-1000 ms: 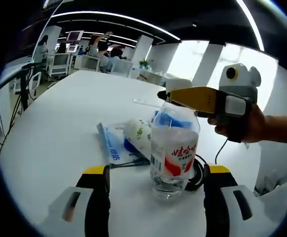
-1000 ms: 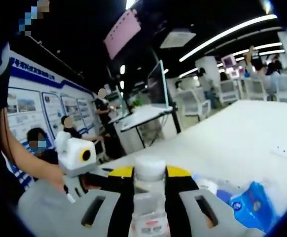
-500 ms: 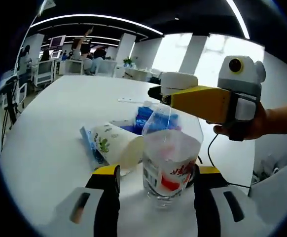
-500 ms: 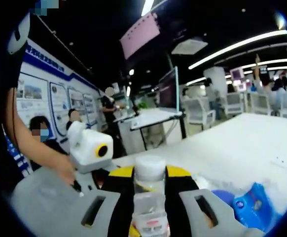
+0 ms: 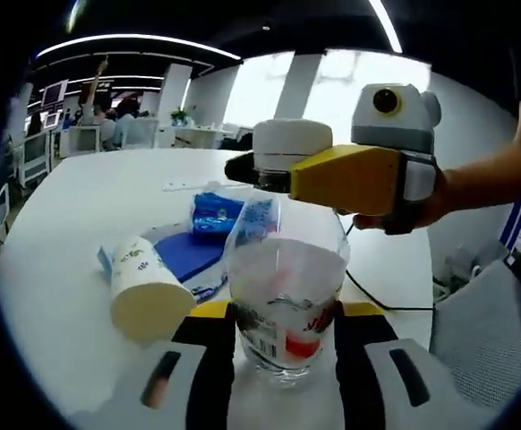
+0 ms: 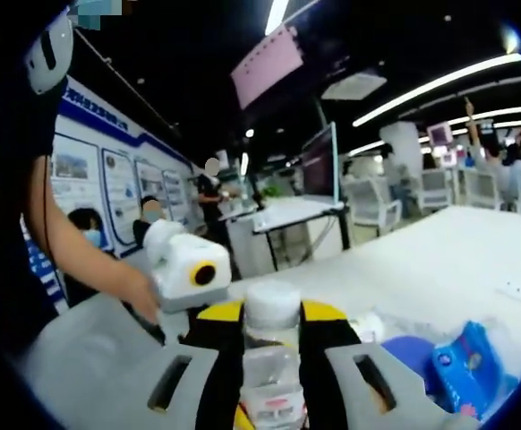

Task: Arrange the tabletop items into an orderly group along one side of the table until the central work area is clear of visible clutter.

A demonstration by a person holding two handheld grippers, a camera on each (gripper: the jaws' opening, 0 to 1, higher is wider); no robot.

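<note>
On the white table (image 5: 72, 215), a clear plastic bottle (image 5: 283, 296) is being gripped from two sides at once.

In the left gripper view, the bottle's lower body is being clamped between the yellow-tipped jaws of the left gripper (image 5: 278, 324), while its white cap (image 5: 292, 143) is being pinched at the neck by the right gripper (image 5: 283, 175), which is being held by a hand (image 5: 422, 206) reaching in from the right. In the right gripper view, the same bottle (image 6: 272, 376) is seen standing upright, squeezed between that gripper's two jaws. A paper cup (image 5: 146, 288) is lying on its side just beside the bottle, with a blue packet (image 5: 214, 215) and a blue sheet (image 5: 182, 253) lying behind it. A black cable (image 5: 381, 300) is trailing across the table.
</note>
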